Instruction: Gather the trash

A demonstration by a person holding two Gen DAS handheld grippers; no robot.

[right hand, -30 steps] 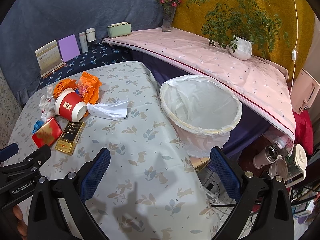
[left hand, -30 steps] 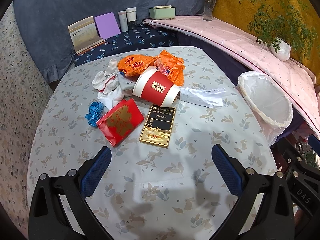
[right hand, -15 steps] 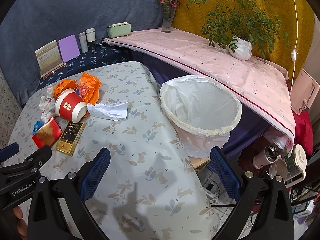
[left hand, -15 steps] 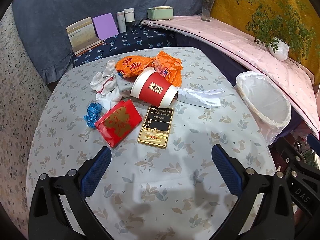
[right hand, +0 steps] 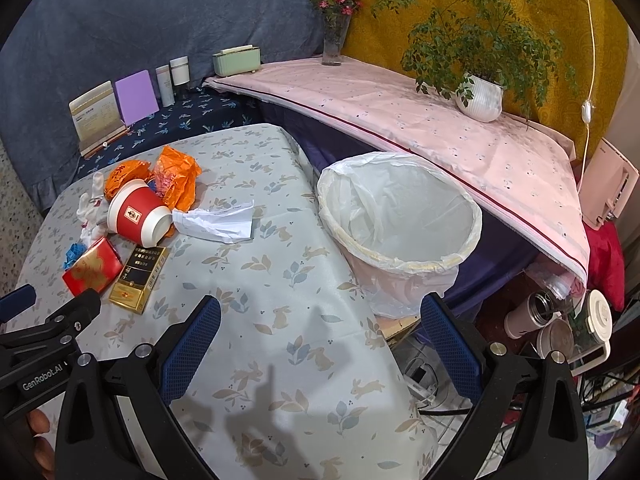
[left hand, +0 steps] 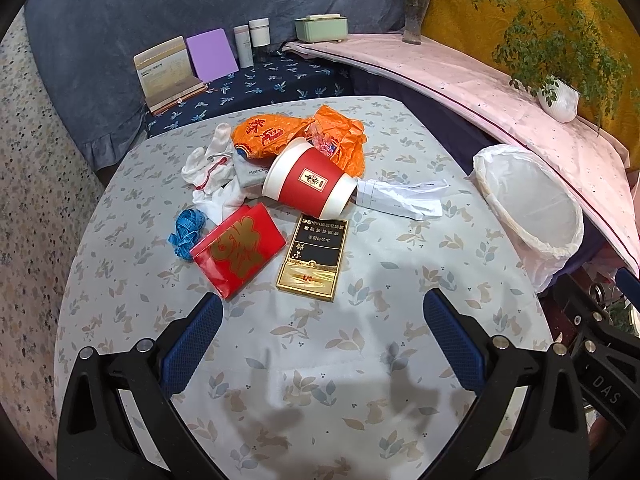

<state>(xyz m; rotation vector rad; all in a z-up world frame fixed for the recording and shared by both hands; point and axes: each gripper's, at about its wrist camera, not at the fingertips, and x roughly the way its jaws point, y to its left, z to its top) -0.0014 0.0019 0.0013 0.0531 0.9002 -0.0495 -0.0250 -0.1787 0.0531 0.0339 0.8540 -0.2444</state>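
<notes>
In the left wrist view, the left gripper [left hand: 322, 320] hovers over the near part of the desk [left hand: 360, 380], its blue-padded fingers [left hand: 192, 340] spread wide with nothing between them. The trash lies in a loose cluster beyond the fingertips: a red packet with gold lettering [left hand: 239, 249] nearest on the left, a black and gold box [left hand: 313, 258] just beside it on the right, and a blue tape curl [left hand: 186, 232] to the packet's left. Behind these a red and white paper cup [left hand: 310, 178] lies on its side, with crumpled orange wrappers [left hand: 304, 136] touching its far side, white cloth gloves [left hand: 212, 176] to its left and a crumpled white paper [left hand: 400, 198] to its right. The bin lined with a white bag [left hand: 532, 216] stands off the desk's right edge, well apart from the cluster. In the right wrist view, the right gripper [right hand: 320, 322] also has its fingers [right hand: 192, 348] spread and holds nothing; it sits above the desk's near right corner. The lined bin [right hand: 400, 216] is straight ahead, just beside the desk edge, its mouth open and the bag looking empty. The cup [right hand: 138, 214], paper [right hand: 218, 222], packet [right hand: 92, 268] and box [right hand: 138, 274] lie at the far left, and part of the left gripper's black frame [right hand: 44, 340] shows in the lower left corner.
</notes>
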